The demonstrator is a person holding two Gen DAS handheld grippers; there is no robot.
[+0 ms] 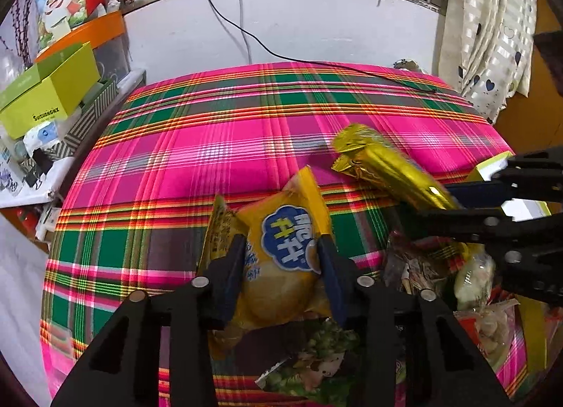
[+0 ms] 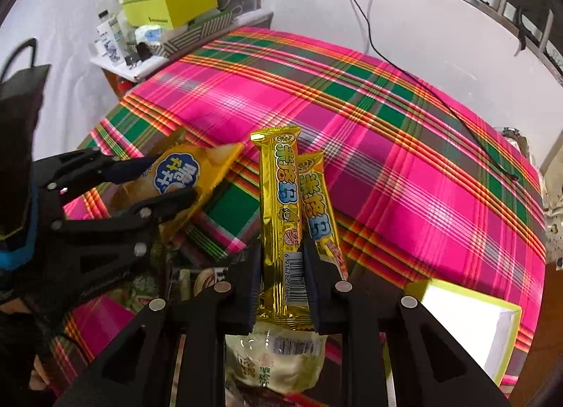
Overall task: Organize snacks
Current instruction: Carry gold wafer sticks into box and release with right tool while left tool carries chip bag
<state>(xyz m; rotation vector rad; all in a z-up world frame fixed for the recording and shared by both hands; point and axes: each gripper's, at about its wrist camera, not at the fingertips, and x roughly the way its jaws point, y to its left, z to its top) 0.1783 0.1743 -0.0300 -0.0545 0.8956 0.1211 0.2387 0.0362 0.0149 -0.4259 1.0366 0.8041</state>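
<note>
Lift each snack clear of the snack pile at the near edge of the plaid tablecloth before carrying it, keeping a firm hold so the slick wrappers do not slip. The left gripper is clamped on a yellow chip bag just above the pile. The right gripper is closed on a gold snack bar. Both grippers pitch steeply downward, side by side. A white open box sits right of the pile, probably the destination.
</note>
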